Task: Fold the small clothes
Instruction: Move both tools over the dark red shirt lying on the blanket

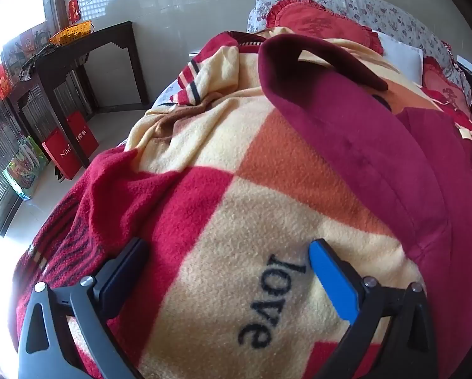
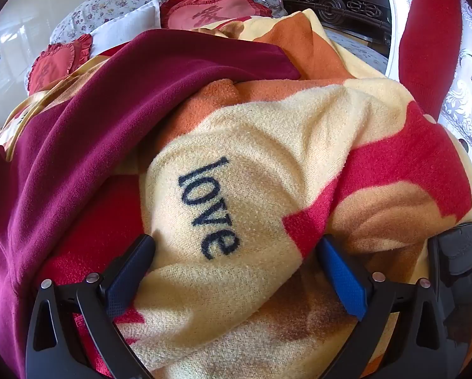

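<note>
Taking the checked fleece blanket (image 1: 223,189) as the landmark: off its left edge in the left wrist view stands one dark wooden console table (image 1: 87,47) carrying one yellow basket (image 1: 71,31), and two red paper bags (image 1: 70,148) lean at the table's foot on the pale floor. The left gripper (image 1: 229,268) hangs just above the blanket with its jaws wide apart and nothing between them but the printed word "love" (image 1: 272,300) on a cream square. To the right of that word, one maroon garment (image 1: 378,164) lies spread over the blanket, running up toward the head of the bed. Beyond the blanket's far end sit two red ruffled cushions (image 1: 324,22), one white pillow (image 1: 400,53) and a floral bedsheet (image 1: 378,6).

In the right wrist view the same maroon garment (image 2: 78,126) drapes over the blanket's (image 2: 267,132) left side. The right gripper (image 2: 236,262) is held low over a bunched cream fold that bears a second "love" print (image 2: 207,208), its jaws spread wide, clamped on nothing. At the blanket's right stands one red curtain (image 2: 432,31).
</note>
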Tool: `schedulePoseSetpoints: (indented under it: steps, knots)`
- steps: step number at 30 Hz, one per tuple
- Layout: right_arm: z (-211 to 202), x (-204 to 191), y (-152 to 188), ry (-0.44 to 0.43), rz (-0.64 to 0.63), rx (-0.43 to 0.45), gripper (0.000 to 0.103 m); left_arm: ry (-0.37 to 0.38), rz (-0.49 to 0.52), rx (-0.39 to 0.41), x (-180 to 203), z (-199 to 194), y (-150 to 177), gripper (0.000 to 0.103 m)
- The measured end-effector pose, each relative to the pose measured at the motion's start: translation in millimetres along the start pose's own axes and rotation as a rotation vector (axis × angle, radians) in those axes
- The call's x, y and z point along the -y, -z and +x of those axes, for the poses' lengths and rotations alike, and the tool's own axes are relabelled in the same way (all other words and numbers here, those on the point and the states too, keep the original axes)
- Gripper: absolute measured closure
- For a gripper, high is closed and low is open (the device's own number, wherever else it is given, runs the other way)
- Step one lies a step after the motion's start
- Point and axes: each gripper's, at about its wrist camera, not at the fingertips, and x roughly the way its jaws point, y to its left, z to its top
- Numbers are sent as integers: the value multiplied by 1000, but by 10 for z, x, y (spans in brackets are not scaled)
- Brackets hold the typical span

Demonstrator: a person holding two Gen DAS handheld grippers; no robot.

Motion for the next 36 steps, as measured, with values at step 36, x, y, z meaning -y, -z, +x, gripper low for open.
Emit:
schedulePoseSetpoints:
  steps: [36]
  knots:
    - [-1897, -736, 408, 50, -140, 99, 30, 230, 145, 70, 520, -1451, 112, 0]
